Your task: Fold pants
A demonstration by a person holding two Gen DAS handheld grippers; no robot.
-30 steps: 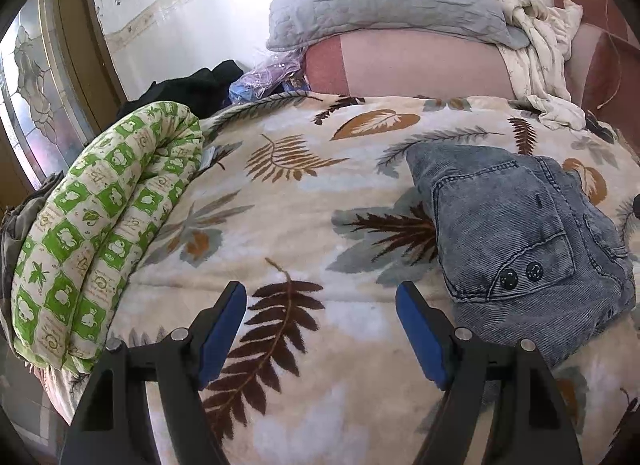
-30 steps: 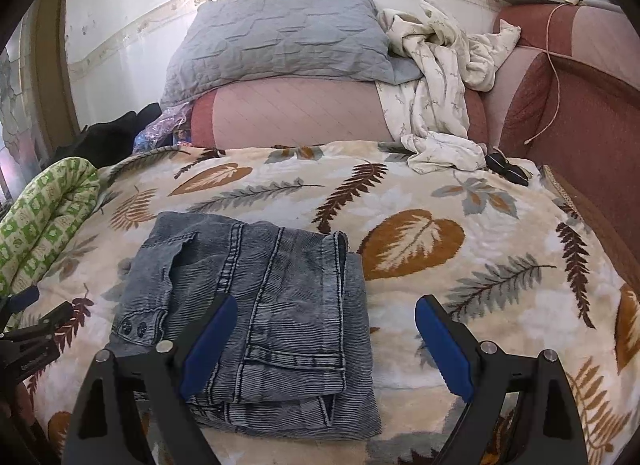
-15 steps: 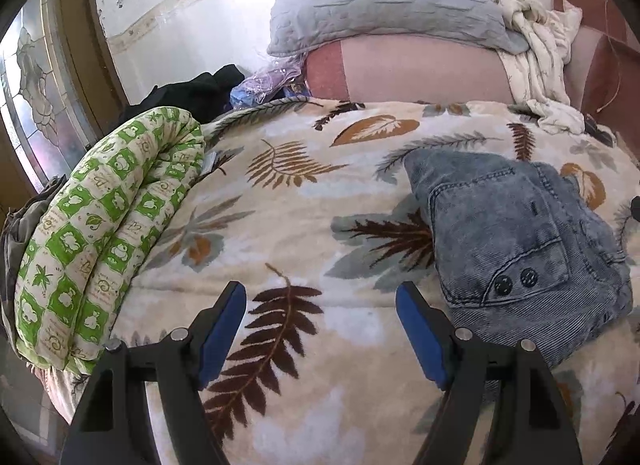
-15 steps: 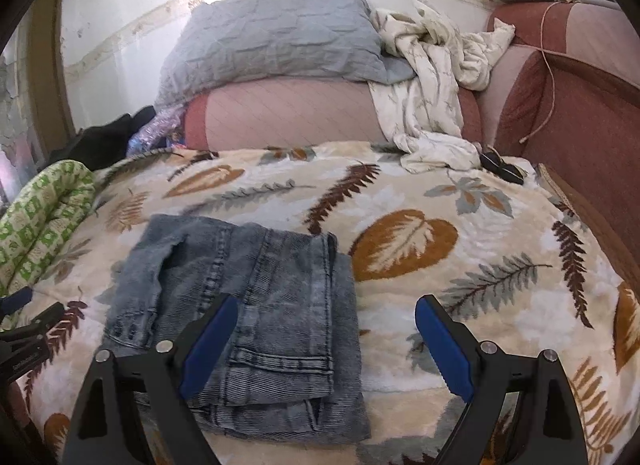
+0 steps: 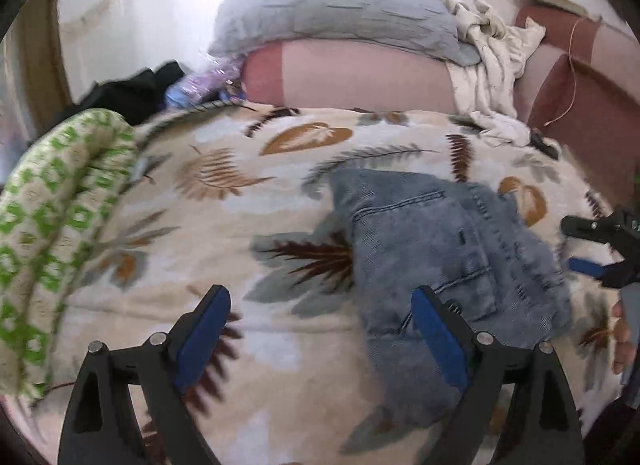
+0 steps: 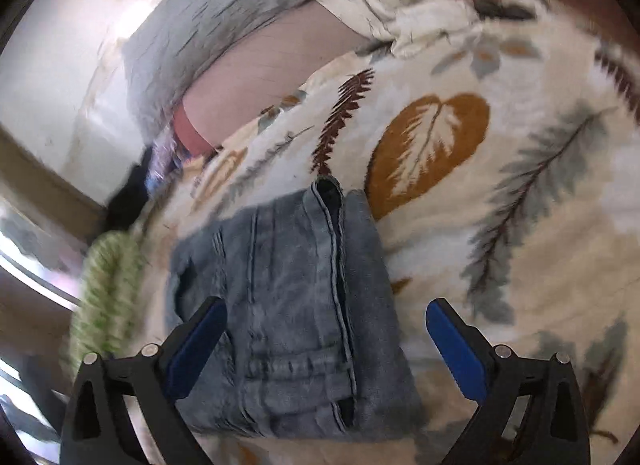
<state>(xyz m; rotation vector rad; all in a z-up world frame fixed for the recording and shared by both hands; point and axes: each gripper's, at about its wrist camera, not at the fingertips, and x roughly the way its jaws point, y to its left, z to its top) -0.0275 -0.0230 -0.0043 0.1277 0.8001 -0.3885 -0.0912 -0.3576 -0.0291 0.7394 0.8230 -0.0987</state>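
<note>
**Folded denim pants on leaf-print blanket; both grippers empty**

The pants (image 6: 296, 317) are grey-blue washed denim with a fine ribbed weave, folded into a compact, roughly rectangular stack. Stitched double seams run lengthwise, and a layered fold edge shows a dark gap at the far end. In the left wrist view the pants (image 5: 448, 249) show a patch pocket outlined in topstitching. The stack lies flat on the blanket (image 6: 520, 137), toward its near side.

The right gripper (image 6: 326, 339) hovers over the near end of the stack, jaws wide apart and holding nothing; its blue ribbed pads sit on black triangular fingers. The left gripper (image 5: 322, 331) is likewise spread wide and empty, its right finger in front of the left edge of the denim, its left finger over bare blanket.

The blanket is plush cream fleece printed with brown, ochre and grey leaves and ferns. At the left edge lies a rolled quilt (image 5: 52, 225), padded, green-and-white checked. At the far end, a grey quilted pillow (image 5: 340, 5) rests on a pink bolster (image 5: 352, 77), with a crumpled cream cloth (image 5: 488, 69) draped to its right.
</note>
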